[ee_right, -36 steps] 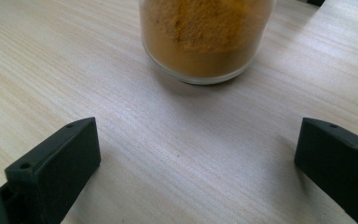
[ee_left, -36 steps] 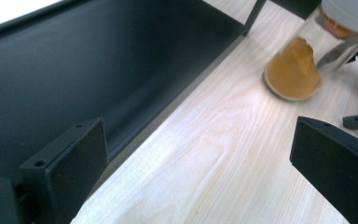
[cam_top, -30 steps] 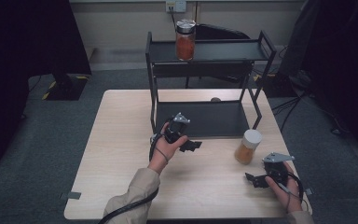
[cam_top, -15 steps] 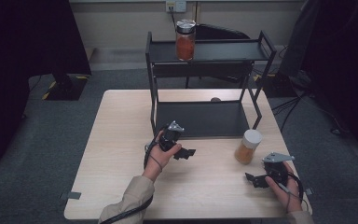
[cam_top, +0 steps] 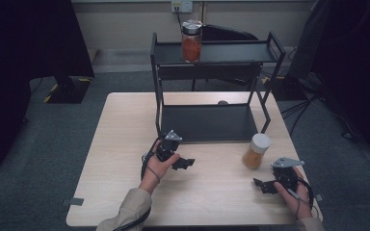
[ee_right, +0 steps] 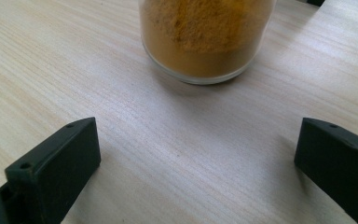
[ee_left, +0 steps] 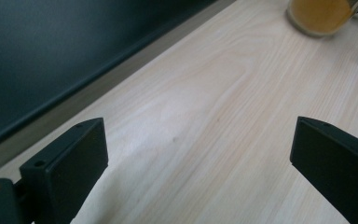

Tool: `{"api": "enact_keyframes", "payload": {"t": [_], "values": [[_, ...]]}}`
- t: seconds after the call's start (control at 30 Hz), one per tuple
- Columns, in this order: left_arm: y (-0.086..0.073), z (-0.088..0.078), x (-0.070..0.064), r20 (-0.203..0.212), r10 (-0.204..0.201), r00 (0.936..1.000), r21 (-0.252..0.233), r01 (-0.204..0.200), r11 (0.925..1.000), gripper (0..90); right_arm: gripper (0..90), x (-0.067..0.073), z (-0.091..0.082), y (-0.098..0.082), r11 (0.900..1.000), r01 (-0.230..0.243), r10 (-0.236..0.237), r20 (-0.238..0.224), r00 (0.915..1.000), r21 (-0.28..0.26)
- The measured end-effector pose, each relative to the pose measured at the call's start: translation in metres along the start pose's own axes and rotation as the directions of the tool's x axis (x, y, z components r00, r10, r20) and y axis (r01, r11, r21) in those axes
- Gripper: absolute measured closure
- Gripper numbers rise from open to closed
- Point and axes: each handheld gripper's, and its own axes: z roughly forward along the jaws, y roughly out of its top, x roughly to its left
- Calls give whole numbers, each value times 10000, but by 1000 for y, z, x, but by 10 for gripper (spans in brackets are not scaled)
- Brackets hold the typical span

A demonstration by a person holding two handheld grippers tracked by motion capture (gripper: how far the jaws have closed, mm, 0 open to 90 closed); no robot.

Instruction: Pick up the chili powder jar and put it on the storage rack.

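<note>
Dim room with dark corners, table (cam_top: 125, 144) evenly lit from above, soft shadows, both gripper views sharp, slightly grainy high view

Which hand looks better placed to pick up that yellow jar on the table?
Right. The right gripper sits close to the yellow jar, jaws open and facing it; the left gripper is farther off.

No readable text, label, brand, number or sign anywhere. Jar of yellow powder (cam_top: 257, 150) on the table (cam_top: 125, 159): white lid and glass wall bare, no label in the high view or the gripper views. Jar of red contents (cam_top: 191, 41) on the top shelf of the black rack (cam_top: 270, 48), behind the yellow jar: no lettering can be made out at this distance.
</note>
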Motion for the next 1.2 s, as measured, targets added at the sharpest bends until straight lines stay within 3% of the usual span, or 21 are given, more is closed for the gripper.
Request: {"api": "enact_keyframes", "payload": {"t": [0.57, 1.0, 1.2], "values": [[-32, -13, 7, -268, -365, 9990, 33, 366, 9993, 33, 0, 0, 0, 0, 10000, -3, 3, 10, 10000, -5], [-51, -23, 5, -640, -152, 9978, 318, 173, 9993, 32, 0, 0, 0, 0, 10000, -1, 1, 8, 10000, -6], [-56, -26, -1, -862, 483, 9951, 468, -444, 9979, 25, 0, 0, 0, 0, 10000, 0, 0, 9, 10000, -6]]}}
